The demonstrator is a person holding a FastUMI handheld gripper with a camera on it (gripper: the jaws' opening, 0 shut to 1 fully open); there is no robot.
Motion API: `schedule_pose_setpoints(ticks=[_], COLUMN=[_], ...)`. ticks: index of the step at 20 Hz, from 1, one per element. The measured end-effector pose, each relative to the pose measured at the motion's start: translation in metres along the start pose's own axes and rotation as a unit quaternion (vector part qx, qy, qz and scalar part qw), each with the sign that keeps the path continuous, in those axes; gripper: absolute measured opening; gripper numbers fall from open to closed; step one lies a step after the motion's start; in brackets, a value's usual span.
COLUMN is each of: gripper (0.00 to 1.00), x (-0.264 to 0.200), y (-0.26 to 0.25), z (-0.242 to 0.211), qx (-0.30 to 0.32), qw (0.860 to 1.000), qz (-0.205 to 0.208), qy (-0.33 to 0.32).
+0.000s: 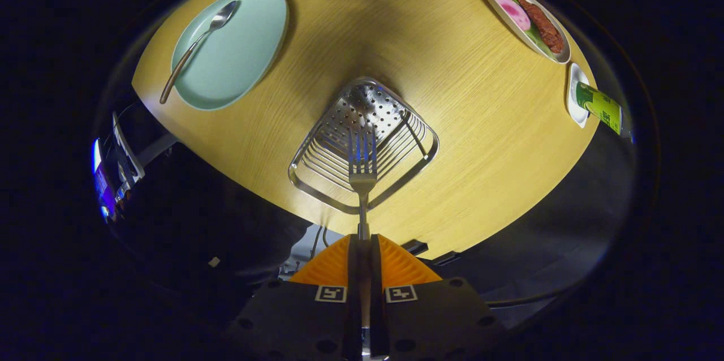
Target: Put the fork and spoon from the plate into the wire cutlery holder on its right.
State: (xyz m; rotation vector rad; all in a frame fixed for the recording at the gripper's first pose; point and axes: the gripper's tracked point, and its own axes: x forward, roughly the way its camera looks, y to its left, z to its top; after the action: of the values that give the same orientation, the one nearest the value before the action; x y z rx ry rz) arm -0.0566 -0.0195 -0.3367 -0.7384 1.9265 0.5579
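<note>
Now gripper point(365, 239) clamps fork point(362, 166).

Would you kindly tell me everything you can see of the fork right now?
The fork looks like shiny metal, with a slim handle and four tines. The gripper is shut on its handle, both fingers pressing it, so it sticks straight out ahead of them, tines pointing away. Its head hangs over the open top of the wire cutlery holder; whether it touches the wires cannot be told. It is off the plate.

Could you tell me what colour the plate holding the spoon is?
Pale mint green plate, seen in the gripper view.
</note>
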Motion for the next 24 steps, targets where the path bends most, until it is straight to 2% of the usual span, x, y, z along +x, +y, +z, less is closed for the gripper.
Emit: schedule_pose_setpoints(ticks=[5,7,8,9,10,11,16,17,18,21,24], gripper=[0.10,0.12,0.16,0.21,0.31,0.50,0.85,0.95,0.99,0.99,0.98], x=[0.008,0.010,0.010,0.011,0.007,0.007,-0.003,-0.008,-0.012,-0.037,-0.073], y=[0.002,0.001,0.001,-0.001,-0.002,0.001,0.004,0.004,0.001,-0.002,0.000], z=[0.007,0.007,0.007,0.010,0.013,0.016,0.026,0.029,0.029,0.028,0.037], qx=[0.015,0.024,0.023,0.020,0.019,0.023,0.067,0.081,0.100,0.162,0.206], qw=[0.999,0.999,0.999,1.000,1.000,1.000,0.989,0.984,0.977,0.947,0.900], qz=[-0.006,-0.009,-0.009,-0.010,-0.012,-0.007,0.018,0.024,0.024,0.032,0.029], qy=[0.028,0.029,0.025,0.015,-0.001,-0.019,-0.128,-0.156,-0.186,-0.277,-0.382])
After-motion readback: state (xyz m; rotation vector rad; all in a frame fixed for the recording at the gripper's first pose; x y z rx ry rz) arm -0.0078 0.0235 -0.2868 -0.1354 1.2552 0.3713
